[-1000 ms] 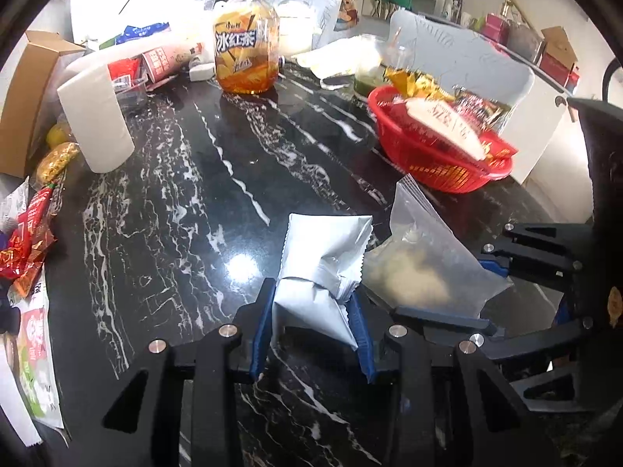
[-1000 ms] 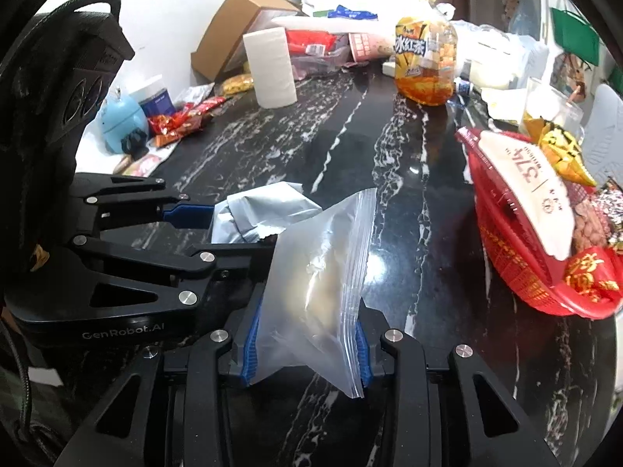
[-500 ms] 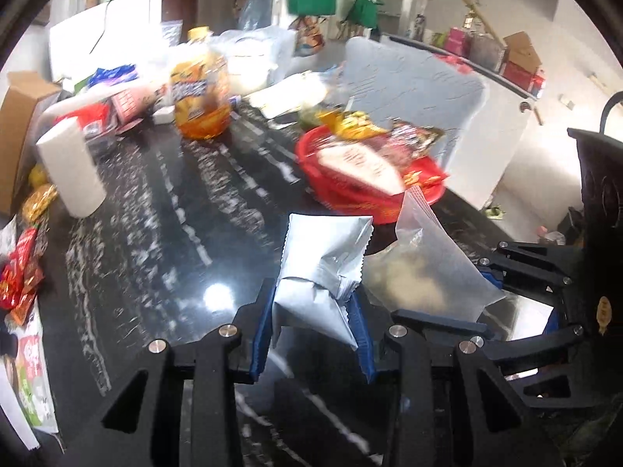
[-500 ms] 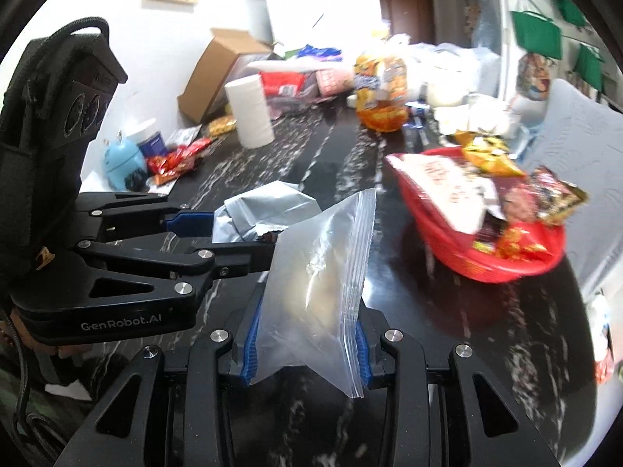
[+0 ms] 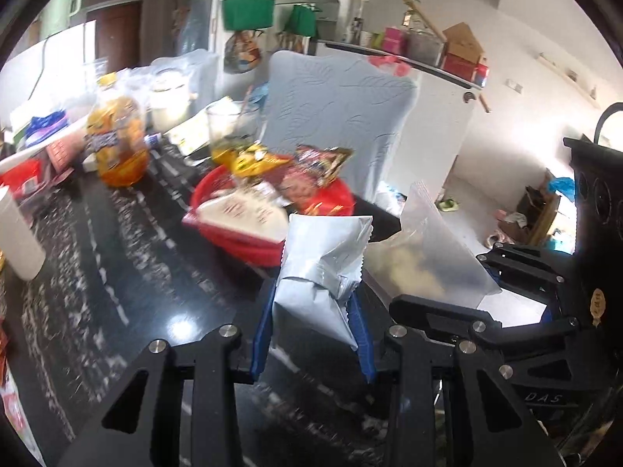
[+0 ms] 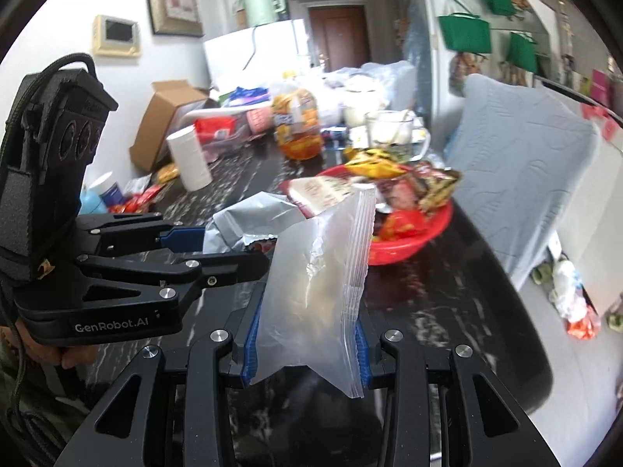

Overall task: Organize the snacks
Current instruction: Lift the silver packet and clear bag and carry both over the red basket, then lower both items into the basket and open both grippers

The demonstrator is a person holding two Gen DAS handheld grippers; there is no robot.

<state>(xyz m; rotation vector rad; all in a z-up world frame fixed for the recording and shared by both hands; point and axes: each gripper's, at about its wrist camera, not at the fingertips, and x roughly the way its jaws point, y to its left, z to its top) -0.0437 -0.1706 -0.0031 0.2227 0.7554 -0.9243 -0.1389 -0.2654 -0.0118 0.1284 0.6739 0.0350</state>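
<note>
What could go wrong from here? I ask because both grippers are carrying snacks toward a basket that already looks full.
The red basket is heaped, so the silver packet or the clear zip bag may slide off the pile. The two grippers travel close side by side and could bump over the basket. A glass mug stands just behind it, and an overshoot might knock it.
</note>
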